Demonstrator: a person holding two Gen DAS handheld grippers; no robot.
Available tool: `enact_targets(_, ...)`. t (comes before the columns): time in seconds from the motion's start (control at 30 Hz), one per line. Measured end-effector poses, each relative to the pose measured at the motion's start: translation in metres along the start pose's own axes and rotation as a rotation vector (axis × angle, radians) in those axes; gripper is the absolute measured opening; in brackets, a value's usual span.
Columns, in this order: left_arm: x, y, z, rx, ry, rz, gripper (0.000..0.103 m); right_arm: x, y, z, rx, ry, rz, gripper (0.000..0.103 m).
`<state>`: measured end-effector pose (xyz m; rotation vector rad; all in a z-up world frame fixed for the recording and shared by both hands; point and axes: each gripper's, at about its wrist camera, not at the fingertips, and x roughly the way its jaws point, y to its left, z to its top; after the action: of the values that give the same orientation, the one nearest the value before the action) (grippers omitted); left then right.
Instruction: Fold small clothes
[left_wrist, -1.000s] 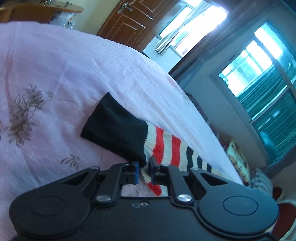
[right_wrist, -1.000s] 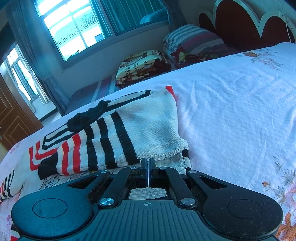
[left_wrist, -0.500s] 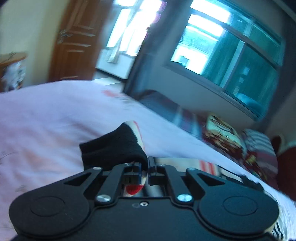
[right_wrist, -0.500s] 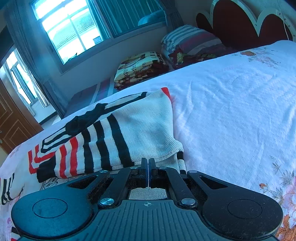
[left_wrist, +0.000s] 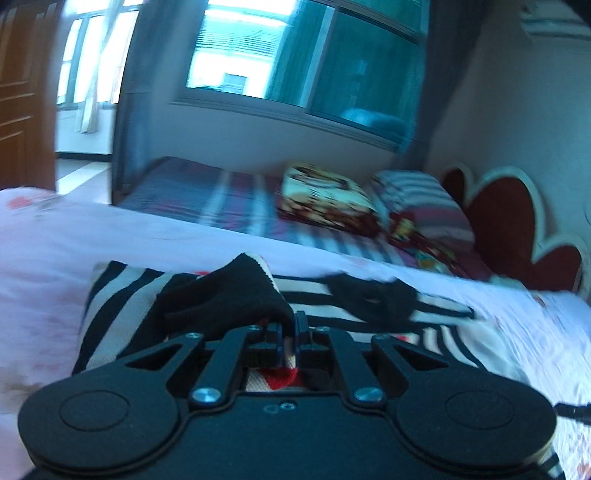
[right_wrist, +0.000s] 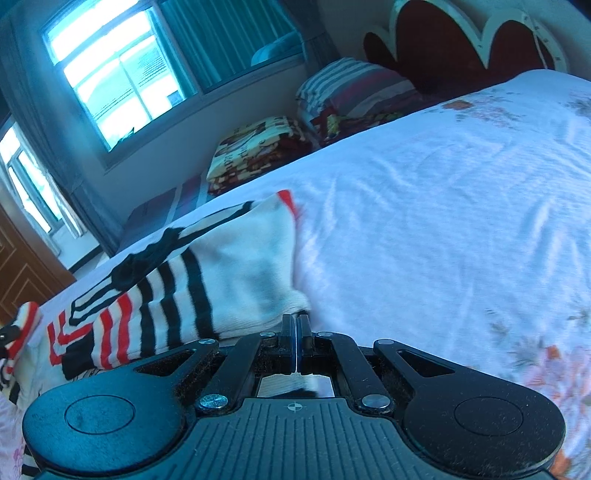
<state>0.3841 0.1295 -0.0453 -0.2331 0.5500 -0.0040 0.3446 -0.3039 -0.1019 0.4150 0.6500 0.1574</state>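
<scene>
Left gripper, jaws clamped on the black cuff, has carried the sleeve over the sweater body. Right gripper, jaws closed, pins the hem. Sleeve fold nearly complete.

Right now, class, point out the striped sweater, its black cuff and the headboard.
striped sweater (right_wrist: 236, 273): right wrist view, white knit panel.
black cuff (left_wrist: 229, 291): left wrist view, middle of the cuff.
headboard (right_wrist: 447, 48): right wrist view, dark red panel.

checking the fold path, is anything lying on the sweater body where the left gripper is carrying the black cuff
Nothing visible does. The left gripper holds the black cuff above the striped sweater, whose bare surface shows only its own black bow.
</scene>
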Motion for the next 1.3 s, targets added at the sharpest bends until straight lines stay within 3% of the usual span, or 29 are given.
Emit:
enact_targets(0.2, 0.039, -0.060, -0.018, 0.137, 0.140, -0.074, 0.006, -0.011, -0.012, 0.004, 0.017, -0.016, -0.010, 0.000)
enact_targets(0.3, 0.057, -0.083, -0.031, 0.183, 0.186, -0.090, 0.019, -0.014, -0.016, 0.006, 0.018, -0.015, -0.016, 0.000)
enact_targets(0.33, 0.059, -0.092, -0.035, 0.207, 0.183, -0.095, 0.036, -0.015, -0.017, 0.006, 0.016, -0.014, -0.018, 0.000)
enact_targets(0.37, 0.061, -0.101, -0.038, 0.227, 0.179, -0.107, 0.060, -0.015, -0.017, 0.007, 0.014, -0.014, -0.023, 0.000)
enact_targets(0.43, 0.059, -0.120, -0.044, 0.281, 0.152, -0.142, 0.080, -0.016, -0.016, 0.008, 0.015, -0.018, -0.021, 0.000)
enact_targets(0.5, 0.054, -0.132, -0.051, 0.330, 0.110, -0.193, 0.078, -0.016, -0.012, 0.010, 0.009, -0.020, -0.019, 0.000)
enact_targets(0.57, 0.046, -0.136, -0.056, 0.317, 0.106, -0.263, 0.079, -0.016, -0.006, 0.013, 0.002, -0.021, -0.004, 0.000)
enact_targets(0.63, 0.032, -0.132, -0.061, 0.324, 0.076, -0.278, 0.079, -0.015, 0.003, 0.015, -0.010, -0.022, 0.012, 0.000)
enact_targets(0.8, -0.015, -0.079, -0.072, 0.269, 0.036, -0.191, 0.079, -0.002, 0.030, 0.015, -0.034, -0.003, 0.082, 0.000)
enact_targets(0.93, -0.044, -0.013, -0.078, 0.188, 0.022, 0.022, 0.063, 0.020, 0.057, 0.008, -0.049, 0.042, 0.171, 0.000)
enact_targets(1.07, -0.051, 0.035, -0.079, 0.159, 0.069, 0.129, 0.066, 0.052, 0.084, 0.001, -0.058, 0.089, 0.233, 0.000)
enact_targets(1.3, -0.026, 0.042, -0.074, 0.200, 0.100, 0.152, 0.059, 0.106, 0.108, -0.002, 0.047, 0.199, 0.285, 0.000)
